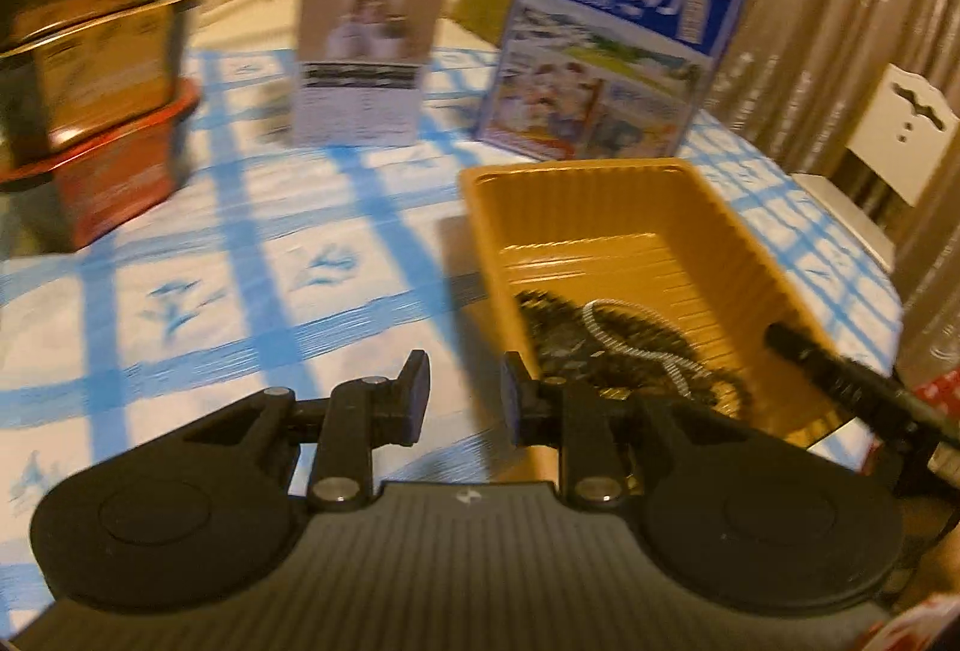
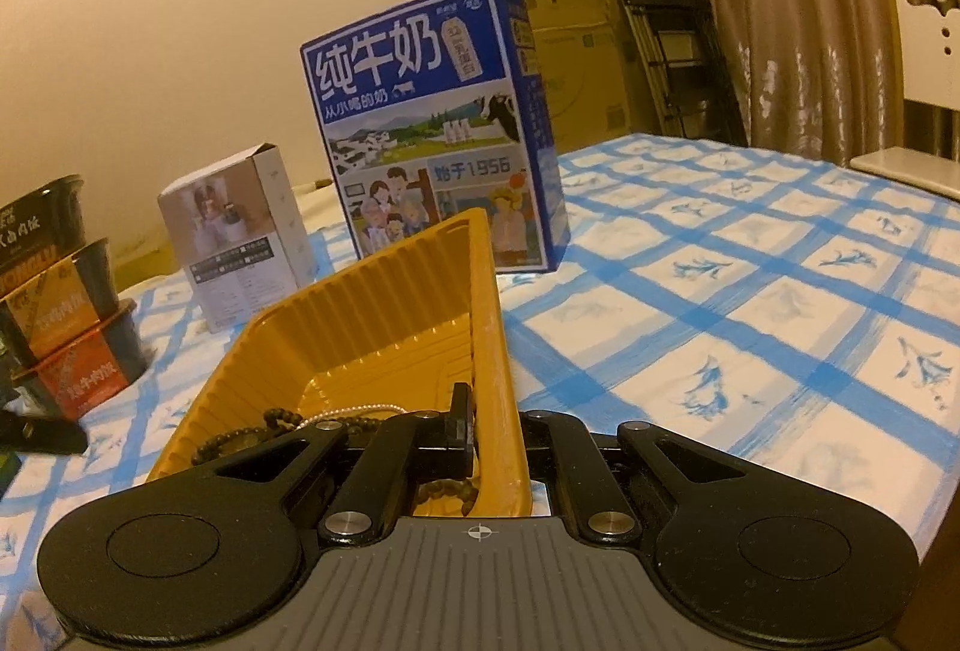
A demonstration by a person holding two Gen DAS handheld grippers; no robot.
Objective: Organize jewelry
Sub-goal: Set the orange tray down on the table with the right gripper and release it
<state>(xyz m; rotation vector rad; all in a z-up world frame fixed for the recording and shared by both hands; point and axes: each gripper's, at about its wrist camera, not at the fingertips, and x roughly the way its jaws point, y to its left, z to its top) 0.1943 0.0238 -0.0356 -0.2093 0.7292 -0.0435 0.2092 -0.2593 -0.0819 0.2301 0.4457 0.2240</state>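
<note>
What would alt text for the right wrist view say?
The right tongs are shut on the wall of a yellow tray holding dark bead strands and a pale chain. Behind it, on a blue-checked tablecloth, stand a blue milk carton and a small white box.

Warm, dim indoor light tints both views amber. The left wrist view is smeared by motion: the milk carton (image 1: 612, 51) in the upper right, the white box (image 1: 366, 51) at upper centre and the stacked bowls (image 1: 90, 69) at the left edge are all soft, their print unreadable. The right wrist view is sharp, the carton's lettering crisp. Fisheye bending curves the checked tablecloth (image 2: 750, 303) lines toward the edges, and the frame corners go dark. Soft shadows fall beside the yellow tray (image 1: 630, 231).
</note>
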